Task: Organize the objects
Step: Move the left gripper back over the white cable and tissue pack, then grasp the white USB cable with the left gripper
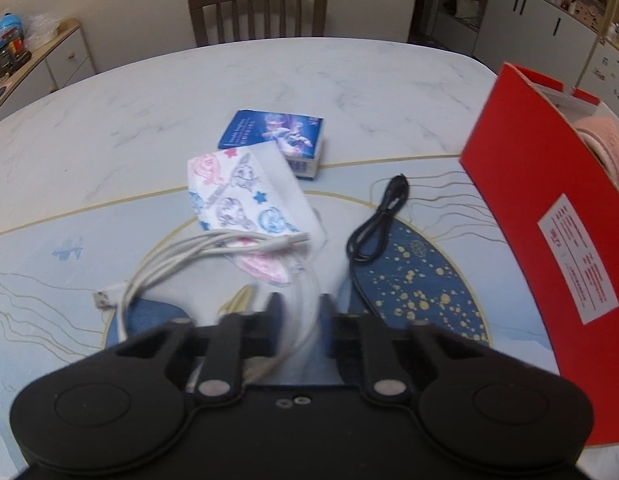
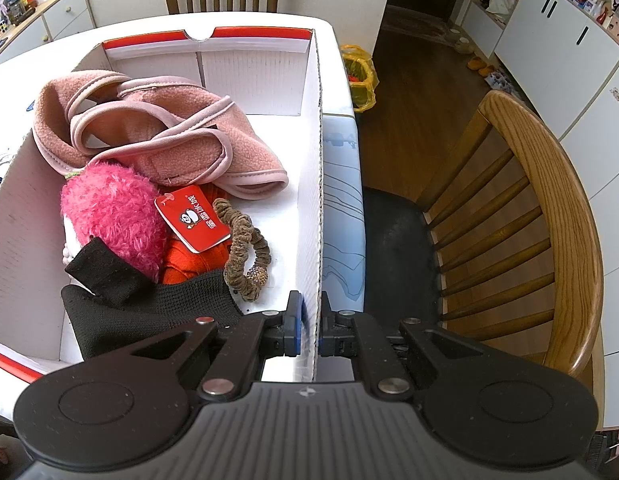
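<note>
On the table (image 1: 109, 120), just in front of my left gripper (image 1: 299, 308), lies the white cable (image 1: 169, 264), looped, with one strand running down between the fingers; the picture blurs there, so I cannot tell whether the pads press on it. One plug end rests across a printed face mask (image 1: 245, 196), which overlaps a blue box (image 1: 273, 132) behind it. A black cable (image 1: 377, 224) lies coiled to the right, and beyond it stands the red outer wall of the cardboard box (image 1: 529, 184). My right gripper (image 2: 309, 312) is clamped on that box's near white wall (image 2: 311, 200). Inside lie a pink fleece garment (image 2: 149, 128), a pink fluffy toy (image 2: 113, 212) with a red tag (image 2: 193, 220), a brown scrunchie (image 2: 245, 256) and black knit fabric (image 2: 157, 312).
</note>
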### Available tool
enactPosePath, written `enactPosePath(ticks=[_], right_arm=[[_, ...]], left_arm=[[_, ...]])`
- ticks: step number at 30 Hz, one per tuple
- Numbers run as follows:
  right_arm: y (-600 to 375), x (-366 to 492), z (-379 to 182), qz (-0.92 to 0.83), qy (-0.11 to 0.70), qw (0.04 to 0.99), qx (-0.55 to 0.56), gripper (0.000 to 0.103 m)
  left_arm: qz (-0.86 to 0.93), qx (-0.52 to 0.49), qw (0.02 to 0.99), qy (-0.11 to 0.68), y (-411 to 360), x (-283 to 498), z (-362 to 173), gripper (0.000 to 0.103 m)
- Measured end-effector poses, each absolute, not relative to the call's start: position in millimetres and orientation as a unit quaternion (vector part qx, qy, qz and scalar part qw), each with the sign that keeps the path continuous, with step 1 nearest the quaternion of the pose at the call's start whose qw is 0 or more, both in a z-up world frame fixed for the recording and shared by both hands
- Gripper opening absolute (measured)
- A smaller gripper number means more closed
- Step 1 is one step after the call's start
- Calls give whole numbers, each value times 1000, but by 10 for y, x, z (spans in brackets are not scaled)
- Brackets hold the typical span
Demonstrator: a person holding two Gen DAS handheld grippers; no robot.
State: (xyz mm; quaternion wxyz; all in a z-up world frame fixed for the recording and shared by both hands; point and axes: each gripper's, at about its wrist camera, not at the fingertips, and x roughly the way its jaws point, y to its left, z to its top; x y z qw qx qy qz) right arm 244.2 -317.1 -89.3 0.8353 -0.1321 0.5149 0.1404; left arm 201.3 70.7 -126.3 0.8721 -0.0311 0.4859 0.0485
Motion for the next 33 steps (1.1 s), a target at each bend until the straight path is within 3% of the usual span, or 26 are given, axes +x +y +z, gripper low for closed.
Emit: enactPosePath(ticks=[12, 33], right_arm=[[-3187, 2435, -900, 142, 512, 837, -128, 7], [-3197, 2452, -919, 152, 508, 839, -125, 7]], left_arm=[[74, -62, 885, 455, 785, 1853, -925, 0], [39, -117, 926, 358, 577, 1558, -28, 0]])
